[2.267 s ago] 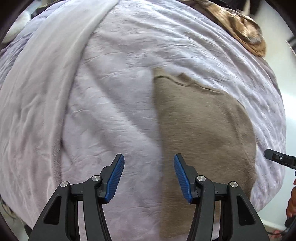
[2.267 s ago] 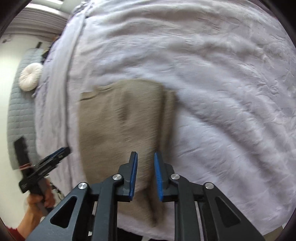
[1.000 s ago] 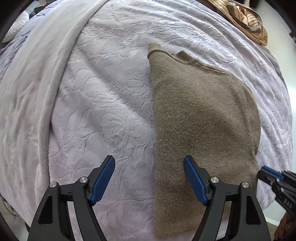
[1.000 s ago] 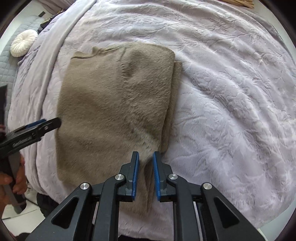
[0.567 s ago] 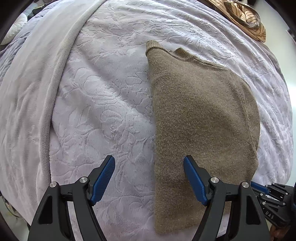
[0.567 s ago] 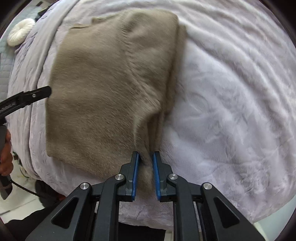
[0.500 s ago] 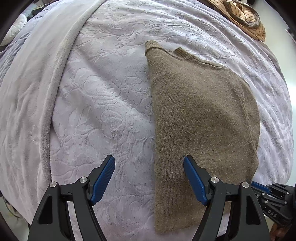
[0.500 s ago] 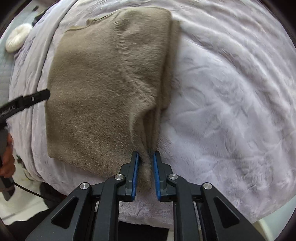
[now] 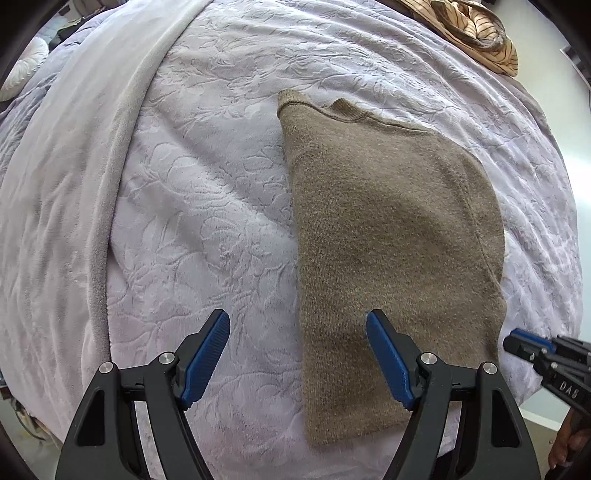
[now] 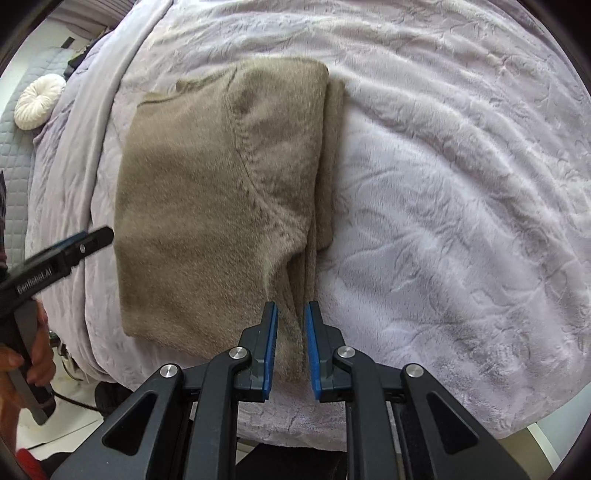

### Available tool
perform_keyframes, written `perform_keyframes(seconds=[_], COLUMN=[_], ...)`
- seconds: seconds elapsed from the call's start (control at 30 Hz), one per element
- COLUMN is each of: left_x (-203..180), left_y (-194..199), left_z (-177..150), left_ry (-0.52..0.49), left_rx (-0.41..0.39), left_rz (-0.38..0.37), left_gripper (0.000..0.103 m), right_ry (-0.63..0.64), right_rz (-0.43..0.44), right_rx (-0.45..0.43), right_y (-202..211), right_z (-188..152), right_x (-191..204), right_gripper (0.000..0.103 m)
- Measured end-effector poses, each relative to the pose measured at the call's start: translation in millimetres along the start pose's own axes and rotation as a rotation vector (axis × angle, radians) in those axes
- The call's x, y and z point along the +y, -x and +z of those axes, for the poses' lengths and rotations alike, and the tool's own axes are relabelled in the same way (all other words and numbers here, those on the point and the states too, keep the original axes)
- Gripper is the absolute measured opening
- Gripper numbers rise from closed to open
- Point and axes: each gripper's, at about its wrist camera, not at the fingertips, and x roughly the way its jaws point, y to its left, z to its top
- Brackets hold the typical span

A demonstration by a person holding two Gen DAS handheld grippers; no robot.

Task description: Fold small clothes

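Note:
A taupe knitted sweater (image 9: 391, 236) lies folded lengthwise on the lilac bedspread (image 9: 207, 206). My left gripper (image 9: 297, 354) is open and empty, hovering over the sweater's near left edge; its right finger is above the cloth. In the right wrist view the sweater (image 10: 207, 206) has its sleeve folded in along the right side. My right gripper (image 10: 290, 330) is shut on the sweater's near right corner, with cloth pinched between the blue pads (image 10: 270, 347). The right gripper also shows in the left wrist view (image 9: 546, 360), at the sweater's right edge.
A striped tan garment (image 9: 476, 29) lies at the bed's far right. A pale folded blanket (image 9: 74, 155) runs along the left side. A round white cushion (image 10: 38, 100) sits by the grey headboard. The bed's near edge drops off just below both grippers.
My right gripper, holding the corner throughout, has pulled back slightly and the sweater sits a bit farther away. My left gripper has stayed open and nearly still since a second ago.

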Motion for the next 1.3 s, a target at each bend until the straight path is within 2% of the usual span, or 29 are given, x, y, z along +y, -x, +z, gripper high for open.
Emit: perform_keyframes(seconds=[0.17,0.23,0.27,0.3,0.4,0.47,0.53,0.57,0.6,0.63,0.67,0.7,0.8,0.9,0.97,1.1,1.3], left_x=[-0.6,-0.8,-1.0,-1.6,-2.2,-1.6,-1.7,-1.5,-1.5,-2.5,-3.1,-3.1,-4.6,-6.9,-8.9,-10.6,-16.9], left_y=[3.8,5.2,6.5,7.5,10.2,11.1,12.2,12.6,13.7,14.3,14.5,13.6,8.8,12.2,14.3,19.2,26.4], left_z=[-4.6,-4.4,-4.4,-4.4,-4.4,-3.6,-3.3,-3.2,-3.3,-3.8,-4.1,-4.3,-4.9,-6.2,-5.9,-3.0,0.3], left_ry=[0.005,0.003,-0.001,-0.004,-0.007,-0.004,0.001,0.002,0.002,0.004,0.005,0.007,0.012,0.006,-0.001,0.003,-0.013], left_rx=[0.001,0.001,0.0,-0.001,-0.004,-0.004,-0.004,-0.004,-0.007,-0.009,-0.011,-0.01,0.013,0.001,-0.003,-0.018,-0.029], left_rz=[-0.005,-0.007,-0.005,-0.003,-0.001,0.001,0.002,0.003,0.005,0.006,0.008,0.01,0.013,0.008,0.01,-0.001,0.017], left_gripper=[0.078,0.078,0.078,0.078,0.078,0.078,0.078,0.078,0.078,0.078,0.078,0.078,0.078,0.078,0.078,0.078,0.078], right_ry=[-0.033,-0.06,-0.08,-0.111,-0.183,-0.221,-0.264,-0.287,-0.297,-0.287,-0.247,-0.21,-0.206,-0.276,-0.235,-0.152,-0.109], right_rz=[0.025,0.033,0.036,0.05,0.13,0.144,0.168,0.187,0.19,0.187,0.169,0.142,0.076,0.107,0.1,-0.024,-0.045], right_rx=[-0.03,-0.043,-0.051,-0.066,-0.114,-0.12,-0.099,-0.079,-0.042,-0.032,-0.035,-0.041,-0.006,-0.01,-0.029,-0.03,-0.034], right_y=[6.8,6.9,4.6,4.8,2.2,-5.3,-15.7,-22.2,-28.3,-29.2,-25.5,-22.3,-37.8,-38.2,-27.4,-4.9,18.3], right_z=[5.7,10.5,19.7,27.1,51.7,68.0,80.1,85.0,88.7,90.1,90.7,90.0,89.4,88.0,84.8,72.0,49.7], right_x=[-1.0,-5.4,-3.1,-6.5,-18.2,-26.6,-33.3,-35.8,-36.2,-33.7,-29.5,-27.2,-33.5,-38.0,-29.6,-13.5,11.1], right_gripper=[0.018,0.029,0.047,0.055,0.055,0.055,0.047,0.03,0.026,0.022,0.011,0.007,0.007,0.007,0.008,0.008,0.01])
